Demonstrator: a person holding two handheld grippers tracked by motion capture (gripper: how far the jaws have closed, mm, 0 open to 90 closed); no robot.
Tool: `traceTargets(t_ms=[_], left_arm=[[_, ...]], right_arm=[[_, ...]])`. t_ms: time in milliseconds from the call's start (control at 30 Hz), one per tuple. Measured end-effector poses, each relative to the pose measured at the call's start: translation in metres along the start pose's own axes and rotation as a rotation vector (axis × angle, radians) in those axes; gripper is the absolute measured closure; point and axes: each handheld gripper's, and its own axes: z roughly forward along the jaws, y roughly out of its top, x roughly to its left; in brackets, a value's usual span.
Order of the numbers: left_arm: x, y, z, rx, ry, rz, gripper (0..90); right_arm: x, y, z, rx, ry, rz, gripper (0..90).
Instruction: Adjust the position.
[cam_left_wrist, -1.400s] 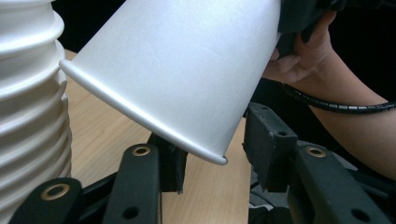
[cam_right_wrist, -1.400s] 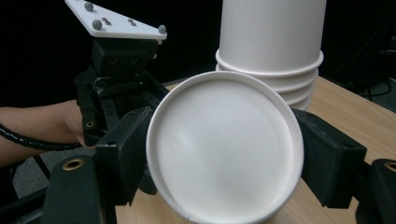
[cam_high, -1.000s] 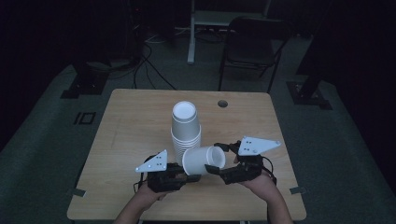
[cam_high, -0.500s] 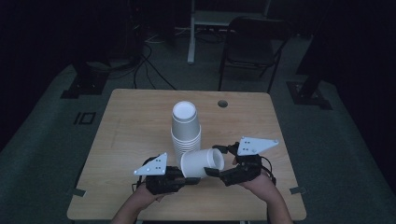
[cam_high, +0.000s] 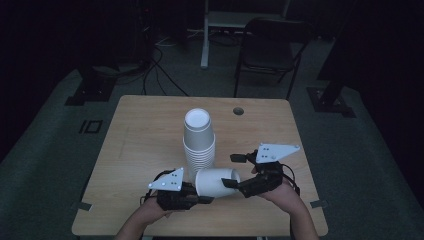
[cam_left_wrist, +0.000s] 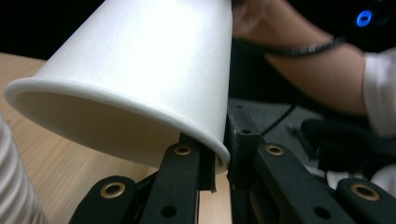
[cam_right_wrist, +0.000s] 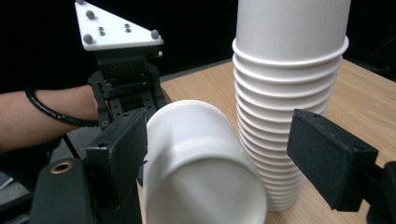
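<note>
With the left gripper (cam_high: 200, 196) pinching only the rim of the sideways cup (cam_high: 216, 181) just beside the cup stack (cam_high: 199, 142), and the right gripper (cam_high: 231, 171) with its jaws just opening off its base, it may sag and topple the stack.

Dim room — dark carpet floor (cam_high: 45, 130) around the wooden table (cam_high: 145, 130). Beyond the table, a black chair (cam_high: 272, 45), a pale desk leg (cam_high: 205, 35), cables (cam_high: 160, 55) trailing.
</note>
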Motion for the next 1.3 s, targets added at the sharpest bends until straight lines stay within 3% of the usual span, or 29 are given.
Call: traceTargets(t_ms=[333, 500, 700, 800, 1300], left_arm=[[0.002, -0.004, 0.002, 0.091, 0.020, 0.026, 84.1], [0.001, -0.003, 0.003, 0.142, 0.031, 0.039, 84.1], [0.002, -0.003, 0.005, 0.174, 0.022, 0.037, 84.1], [0.001, -0.001, 0.006, 0.179, 0.016, 0.041, 84.0], [-0.001, 0.002, 0.006, 0.190, 0.020, 0.058, 83.9]], right_arm=[[0.004, -0.003, 0.007, 0.097, 0.018, -0.032, 21.3], [0.009, -0.003, 0.010, 0.164, 0.017, -0.103, 22.6], [0.016, -0.002, 0.019, 0.315, -0.007, -0.191, 22.6], [0.018, -0.002, 0.024, 0.373, -0.016, -0.212, 22.6], [0.013, -0.009, 0.038, 0.469, -0.003, -0.181, 21.9]])
